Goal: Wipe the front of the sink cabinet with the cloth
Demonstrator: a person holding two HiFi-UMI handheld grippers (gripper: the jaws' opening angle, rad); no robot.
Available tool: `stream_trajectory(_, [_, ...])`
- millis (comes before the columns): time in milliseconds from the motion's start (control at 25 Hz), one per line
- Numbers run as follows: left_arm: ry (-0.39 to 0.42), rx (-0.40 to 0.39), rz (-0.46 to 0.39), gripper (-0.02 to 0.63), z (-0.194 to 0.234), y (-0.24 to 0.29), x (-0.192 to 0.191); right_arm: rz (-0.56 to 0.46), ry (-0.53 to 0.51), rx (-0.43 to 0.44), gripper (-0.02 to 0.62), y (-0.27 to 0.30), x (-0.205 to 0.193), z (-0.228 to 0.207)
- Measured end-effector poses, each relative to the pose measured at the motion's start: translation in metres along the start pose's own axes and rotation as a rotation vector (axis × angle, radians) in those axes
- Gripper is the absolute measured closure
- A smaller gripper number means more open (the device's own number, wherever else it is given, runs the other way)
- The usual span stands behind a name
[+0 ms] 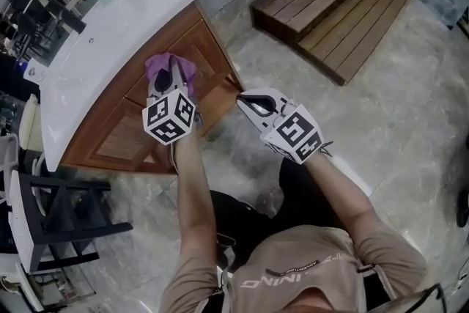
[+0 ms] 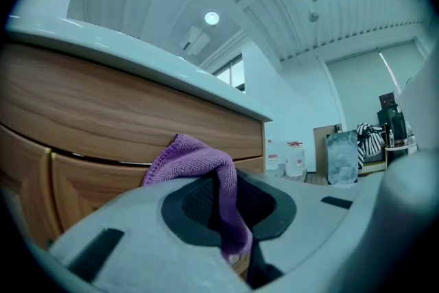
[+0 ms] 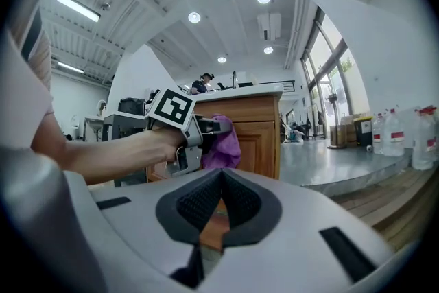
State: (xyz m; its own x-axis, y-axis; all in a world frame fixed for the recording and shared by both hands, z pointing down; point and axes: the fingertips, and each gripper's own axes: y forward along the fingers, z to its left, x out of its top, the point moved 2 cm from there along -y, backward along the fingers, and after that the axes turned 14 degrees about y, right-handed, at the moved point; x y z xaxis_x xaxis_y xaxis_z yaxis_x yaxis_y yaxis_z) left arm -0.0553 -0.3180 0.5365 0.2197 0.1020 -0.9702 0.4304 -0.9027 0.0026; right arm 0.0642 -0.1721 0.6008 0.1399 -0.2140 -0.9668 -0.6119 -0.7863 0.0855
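Wooden sink cabinet stands under a white countertop. The left gripper is at the upper part of the cabinet's front, near its right corner, jaws clamped on the purple cloth, which lies against the wood. The right gripper hovers just beside that corner, jaws together on nothing.

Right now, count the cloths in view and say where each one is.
1. The purple cloth is clamped in the left gripper, at the sink cabinet front. The right gripper holds none; others may be hidden.
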Motion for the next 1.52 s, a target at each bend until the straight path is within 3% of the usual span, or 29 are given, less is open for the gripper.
stream_trajectory(600, [0.006, -0.175, -0.007, 0.569, -0.083, 0.073, 0.014, 0.001, 0.003, -0.106, 0.584, -0.036, 0.0, -0.038])
stream_trajectory(1000, [0.035, -0.278, -0.006, 0.569, -0.108, 0.082, 0.028, 0.02, 0.004, -0.102, 0.584, -0.032, -0.009, -0.035])
stream_trajectory(1160, [0.029, -0.28, -0.027, 0.569, -0.097, 0.047, 0.022, 0.019, -0.008, -0.073, 0.584, -0.021, -0.006, -0.027])
stream_trajectory(1320, [0.074, -0.233, -0.031, 0.569, -0.078, -0.005, 0.006, 0.029, -0.017, -0.007, 0.584, -0.002, -0.01, -0.009])
stream_trajectory(1520, [0.066, -0.094, 0.021, 0.569, -0.02, -0.075, -0.024, 0.051, -0.011, 0.094, 0.584, 0.029, -0.022, 0.022])
